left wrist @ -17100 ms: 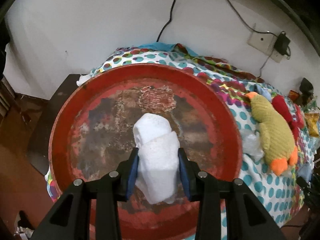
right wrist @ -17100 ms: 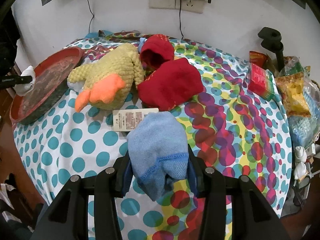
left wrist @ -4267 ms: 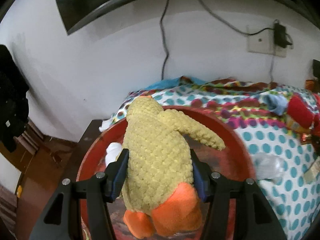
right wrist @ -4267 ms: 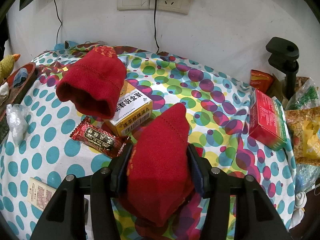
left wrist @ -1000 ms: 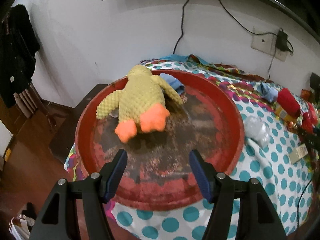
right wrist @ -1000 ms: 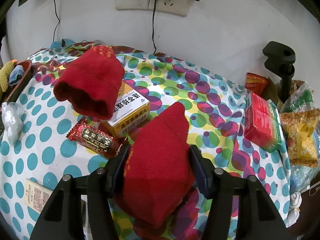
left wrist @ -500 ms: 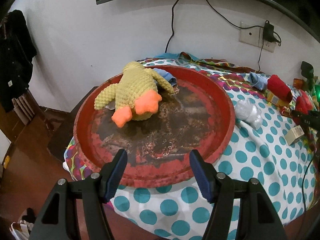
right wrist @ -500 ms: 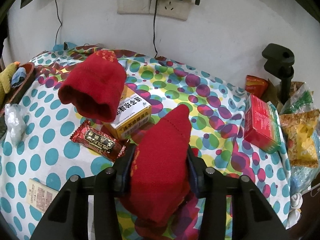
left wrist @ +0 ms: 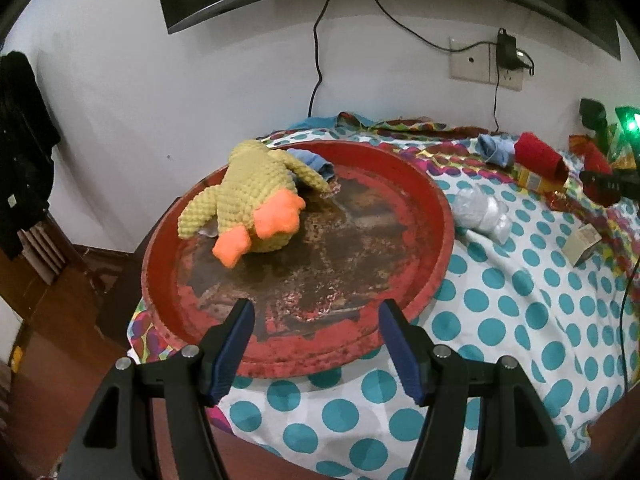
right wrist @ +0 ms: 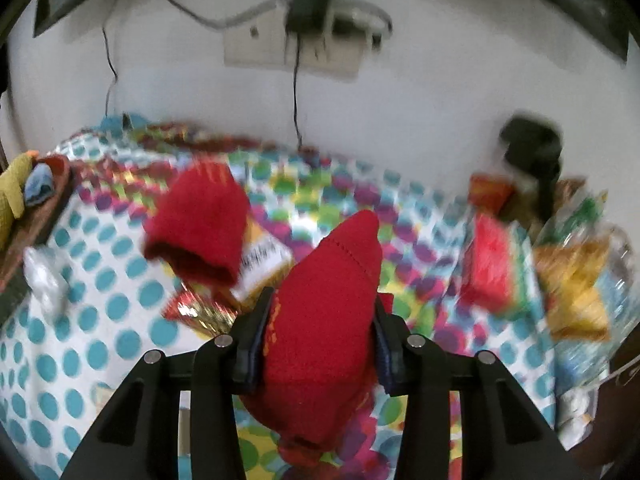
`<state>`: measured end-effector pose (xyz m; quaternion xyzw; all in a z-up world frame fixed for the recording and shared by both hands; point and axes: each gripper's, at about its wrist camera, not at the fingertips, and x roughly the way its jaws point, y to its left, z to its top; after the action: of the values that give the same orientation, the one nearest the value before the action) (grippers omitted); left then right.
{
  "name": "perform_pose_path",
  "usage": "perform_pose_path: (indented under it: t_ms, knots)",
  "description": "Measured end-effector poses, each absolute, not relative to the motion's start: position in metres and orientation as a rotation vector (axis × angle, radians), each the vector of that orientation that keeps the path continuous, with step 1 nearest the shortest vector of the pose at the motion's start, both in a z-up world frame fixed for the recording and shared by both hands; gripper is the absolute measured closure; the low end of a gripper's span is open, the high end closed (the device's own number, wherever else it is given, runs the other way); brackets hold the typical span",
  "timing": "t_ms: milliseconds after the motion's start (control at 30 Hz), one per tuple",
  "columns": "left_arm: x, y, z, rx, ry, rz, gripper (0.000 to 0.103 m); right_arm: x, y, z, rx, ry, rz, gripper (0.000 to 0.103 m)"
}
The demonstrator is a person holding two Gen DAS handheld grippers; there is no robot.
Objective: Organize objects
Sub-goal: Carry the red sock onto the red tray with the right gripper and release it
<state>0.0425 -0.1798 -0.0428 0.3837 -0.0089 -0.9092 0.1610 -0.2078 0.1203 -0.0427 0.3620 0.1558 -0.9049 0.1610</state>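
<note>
done: plush duck [left wrist: 256,204] in red tray [left wrist: 436,216] | right tool [right wrist: 320,344] clamps red sock [right wrist: 328,304] | left tool [left wrist: 316,340] wide, empty | left: other red sock [right wrist: 200,224], boxes

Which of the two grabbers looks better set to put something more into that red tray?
The right. Its jaws are already clamped on a red sock. The left gripper hangs nearer the red tray, but its jaws stand open with nothing between them.

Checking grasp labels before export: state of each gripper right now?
Left gripper: open, holding nothing, hanging over the near rim of the red tray.
Right gripper: closed on the red sock.
</note>
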Motion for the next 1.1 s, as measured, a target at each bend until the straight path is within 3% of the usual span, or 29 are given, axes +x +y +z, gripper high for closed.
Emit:
perform_pose_path:
  t_ms: [267, 533, 800, 1100]
  knots:
    - [0.052, -0.193, -0.032, 1.053, 0.029, -2.603, 0.037, -0.163, 0.023, 0.002, 0.851, 0.486, -2.353, 0.062]
    - [0.067, -0.216, -0.023, 1.028, 0.097, -2.575, 0.037, -0.128, -0.123, -0.005, 0.796, 0.551, -2.041, 0.062]
    - [0.074, -0.234, -0.028, 1.045, 0.121, -2.547, 0.037, -0.187, -0.198, -0.038, 0.886, 0.656, -1.982, 0.062]
    - [0.067, -0.241, -0.035, 1.072, 0.121, -2.524, 0.037, -0.25, -0.17, -0.04, 0.966, 0.735, -1.937, 0.059]
